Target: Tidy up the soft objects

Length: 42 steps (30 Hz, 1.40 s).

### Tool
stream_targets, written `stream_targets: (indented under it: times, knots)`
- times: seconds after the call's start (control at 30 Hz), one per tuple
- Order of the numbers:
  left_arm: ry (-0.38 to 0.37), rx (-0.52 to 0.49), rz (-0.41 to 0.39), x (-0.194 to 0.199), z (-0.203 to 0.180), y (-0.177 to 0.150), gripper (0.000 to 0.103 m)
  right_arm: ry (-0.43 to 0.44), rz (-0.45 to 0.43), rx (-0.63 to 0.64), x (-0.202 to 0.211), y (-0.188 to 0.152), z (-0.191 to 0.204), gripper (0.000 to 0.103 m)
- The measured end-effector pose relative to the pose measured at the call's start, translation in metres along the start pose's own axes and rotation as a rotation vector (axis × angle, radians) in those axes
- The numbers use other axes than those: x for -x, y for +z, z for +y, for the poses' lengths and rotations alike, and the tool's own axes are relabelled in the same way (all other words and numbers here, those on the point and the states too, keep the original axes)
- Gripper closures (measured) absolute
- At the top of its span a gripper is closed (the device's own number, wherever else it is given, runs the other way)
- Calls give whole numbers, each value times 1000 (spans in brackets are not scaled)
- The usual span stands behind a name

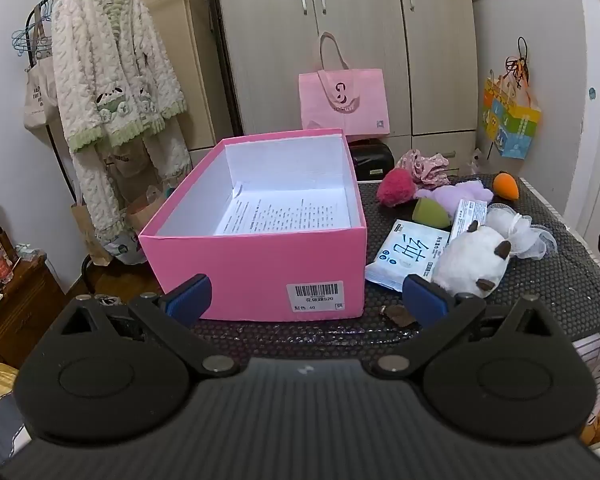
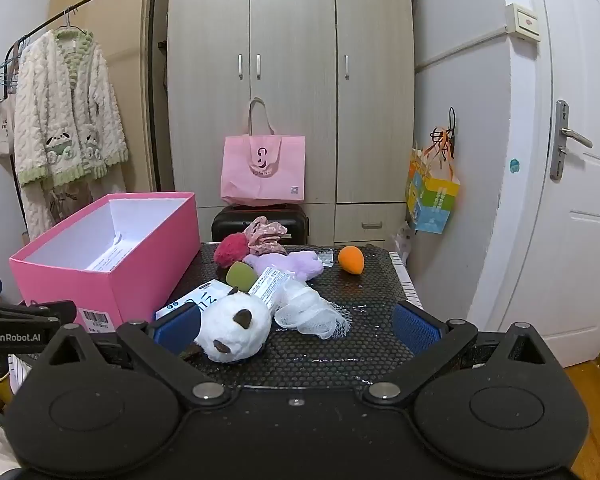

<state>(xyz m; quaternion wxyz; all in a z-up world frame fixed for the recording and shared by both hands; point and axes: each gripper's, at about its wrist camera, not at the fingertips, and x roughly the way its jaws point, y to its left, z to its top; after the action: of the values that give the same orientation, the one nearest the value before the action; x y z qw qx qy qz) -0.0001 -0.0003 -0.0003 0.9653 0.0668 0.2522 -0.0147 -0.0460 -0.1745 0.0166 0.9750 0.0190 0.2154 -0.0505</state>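
Left gripper: nearest thing in my left view, jaws spread wide, nothing between the blue pads, just hanging in front of the box's label end.
Pink box: sits on the left part of the black mat. Lid's off. All I can see inside is a printed sheet of paper lying on the bottom, so no soft stuff is in there yet, far as I can tell.
Wipes pack: flat white pack just right of the box, partly under the plush.
Panda plush: white with dark ears, closest item to my right side, touching or nearly touching the left pad.
Right gripper: also wide open and holding nothing; the plush is only partly inside the gap, and the pads aren't pressing on it.
Mesh pouf: white netting, right beside the plush.
Back pile: red fuzzy ball, floral scrunchie, purple plush, green sponge, all bunched together behind the wipes.
Orange sponge: off on its own toward the right edge of the mat.
Progress: basically zero, I'd say. Everything soft is loose on the mat, the box is waiting.
Left to do: all of it, guessing the panda goes first since it's right there.
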Motion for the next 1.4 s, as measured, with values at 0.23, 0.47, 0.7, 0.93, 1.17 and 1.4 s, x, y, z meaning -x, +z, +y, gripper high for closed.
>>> stream_targets:
  times: [0.23,0.47,0.7,0.93,1.17,1.4]
  knots:
    - [-39,13,-9,1,0,-2,2,-2,4,1,1,-1,-1,0]
    - [-54,-1,-4,2,2,-4,2,-17,10,11,5,-2,-4,0]
    - [-48,2,1,5,3,-7,0,-21,12,5,6,-4,-6,0]
    - [-34,10,24,1,6,-8,0,-10,13,6,6,-6,-6,0]
    - [-35,-5,28,1,5,-9,0,-13,13,4,6,-8,-7,0]
    - [-42,1,35,1,5,-10,0,-13,14,6,6,-10,-7,0]
